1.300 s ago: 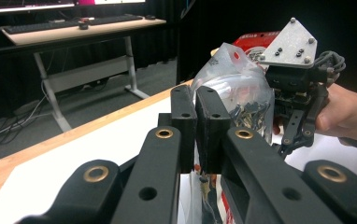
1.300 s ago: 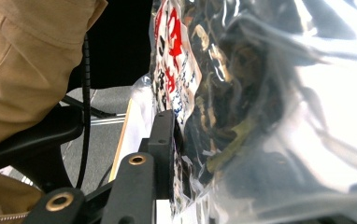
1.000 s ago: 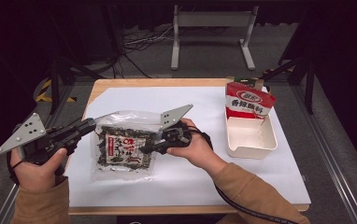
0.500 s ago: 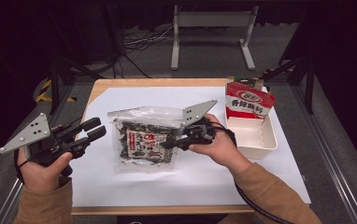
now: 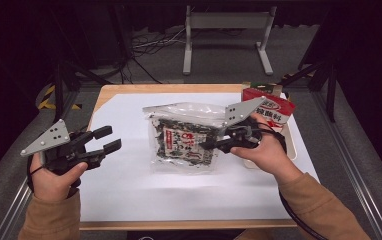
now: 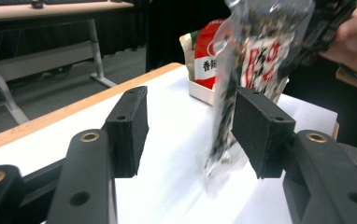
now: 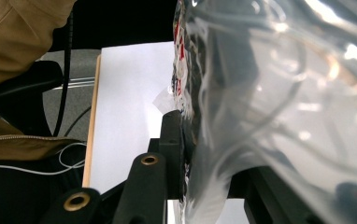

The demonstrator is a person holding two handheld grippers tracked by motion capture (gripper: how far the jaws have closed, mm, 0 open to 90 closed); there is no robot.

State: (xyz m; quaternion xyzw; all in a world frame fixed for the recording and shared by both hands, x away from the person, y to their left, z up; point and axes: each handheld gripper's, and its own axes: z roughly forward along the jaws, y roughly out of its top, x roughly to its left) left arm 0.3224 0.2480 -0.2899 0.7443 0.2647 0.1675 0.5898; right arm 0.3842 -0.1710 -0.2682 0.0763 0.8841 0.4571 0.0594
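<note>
We see the right gripper (image 5: 214, 145) pinching the clear bag of dark dried food (image 5: 184, 137) by its right edge, holding it up over the middle of the white sheet (image 5: 129, 195) that covers the wooden table (image 5: 110, 91). In the right gripper view the crinkled plastic of the bag (image 7: 270, 93) is pressed flat between the two black jaws. The bag carries a red-and-white label on its front — its sealed top edge points toward the far side of the table in the high view.

The left gripper (image 5: 106, 139) hangs over the near left part of the sheet, well apart from the bag, with its jaws spread and nothing between them. Its jaws have just been opening. In the left gripper view we look along those parted jaws (image 6: 188, 126) and see the bag (image 6: 246, 70) farther off, lifted and hanging off the sheet, with the person's right hand (image 6: 354, 37) behind it.

At the far right of the table stands a white tray (image 5: 291, 145), and a red-and-white packet (image 5: 271, 107) leans upright in it — just beside the right hand (image 5: 261, 150) that bears the gripper. The left hand (image 5: 54, 175) grips its tool from below, a tan sleeve (image 5: 49, 220) running back to the near edge.
</note>
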